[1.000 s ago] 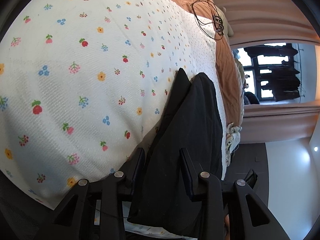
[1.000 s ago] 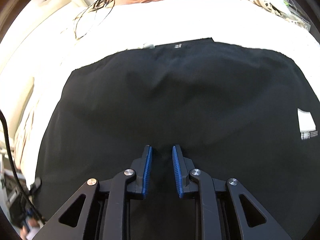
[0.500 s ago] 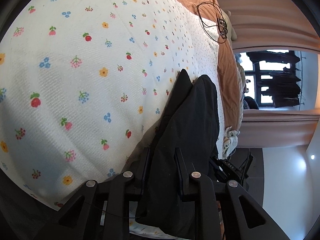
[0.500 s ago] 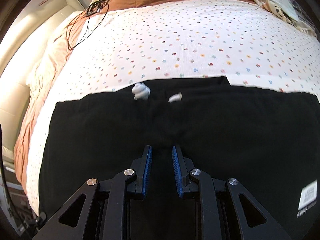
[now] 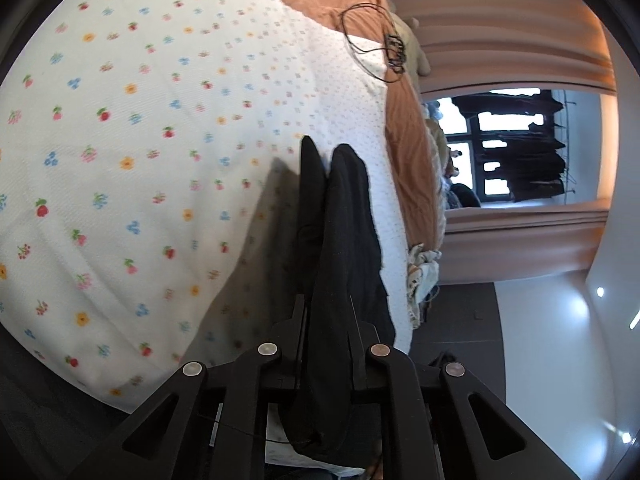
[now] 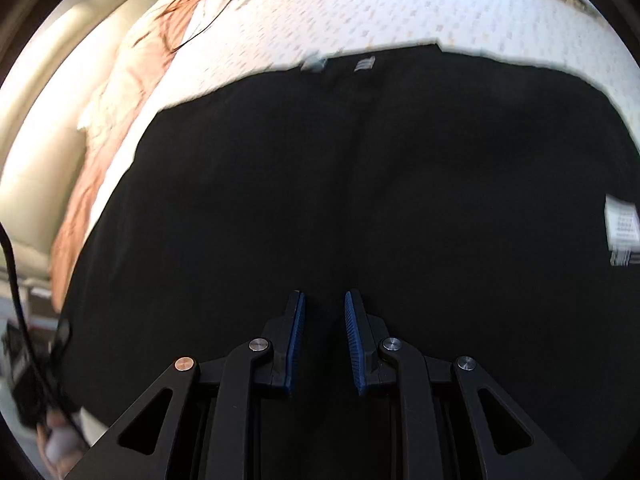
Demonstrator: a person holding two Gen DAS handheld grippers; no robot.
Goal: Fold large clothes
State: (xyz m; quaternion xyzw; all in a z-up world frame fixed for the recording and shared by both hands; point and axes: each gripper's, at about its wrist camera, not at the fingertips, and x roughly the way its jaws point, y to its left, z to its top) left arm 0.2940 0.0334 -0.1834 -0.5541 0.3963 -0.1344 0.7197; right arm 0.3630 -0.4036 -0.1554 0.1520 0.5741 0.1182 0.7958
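A large black garment (image 6: 360, 184) hangs spread wide in the right wrist view, with a white label (image 6: 622, 220) at its right edge. My right gripper (image 6: 325, 308) is shut on a fold of the black garment at its near edge. In the left wrist view the black garment (image 5: 344, 248) runs edge-on as a narrow dark band away from me over the bed. My left gripper (image 5: 326, 320) is shut on the black garment, the cloth bunched between its fingers.
A white flowered bedsheet (image 5: 140, 160) covers the bed, with an orange-brown blanket (image 5: 404, 128) at its far side. A black cable (image 5: 380, 48) lies coiled on it. Peach curtains (image 5: 512, 44) and a window stand beyond. A cream headboard (image 6: 60, 112) is at the left.
My left gripper has closed tighter on the garment. The garment has swung closer to the right camera and covers more of the bed again.
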